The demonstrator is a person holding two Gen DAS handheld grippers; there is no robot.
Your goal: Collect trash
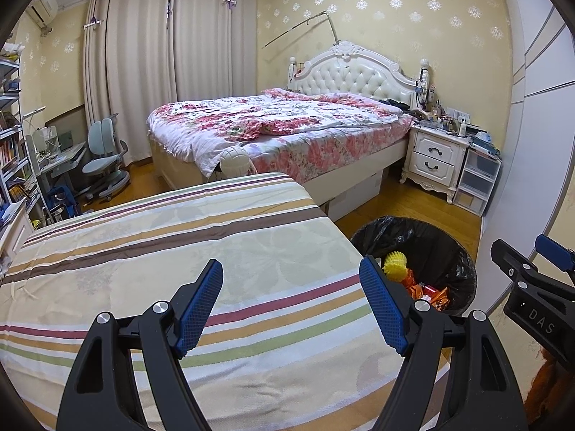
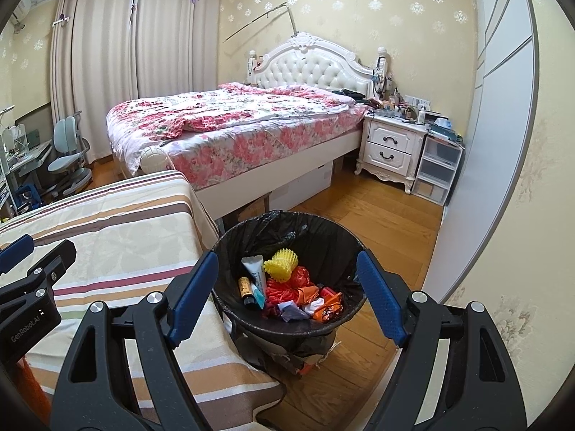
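A trash bin with a black liner stands on the wood floor beside the striped bed; it also shows in the left wrist view. Inside lie a yellow foam net, a white tube, a small yellow bottle and orange, red and white wrappers. My right gripper is open and empty, above the bin. My left gripper is open and empty over the striped bedsheet, left of the bin. Each gripper shows at the edge of the other's view.
A floral bed with a white headboard fills the middle of the room. A white nightstand and plastic drawers stand at its right. A white wardrobe lines the right wall. Desk chair and shelves sit left.
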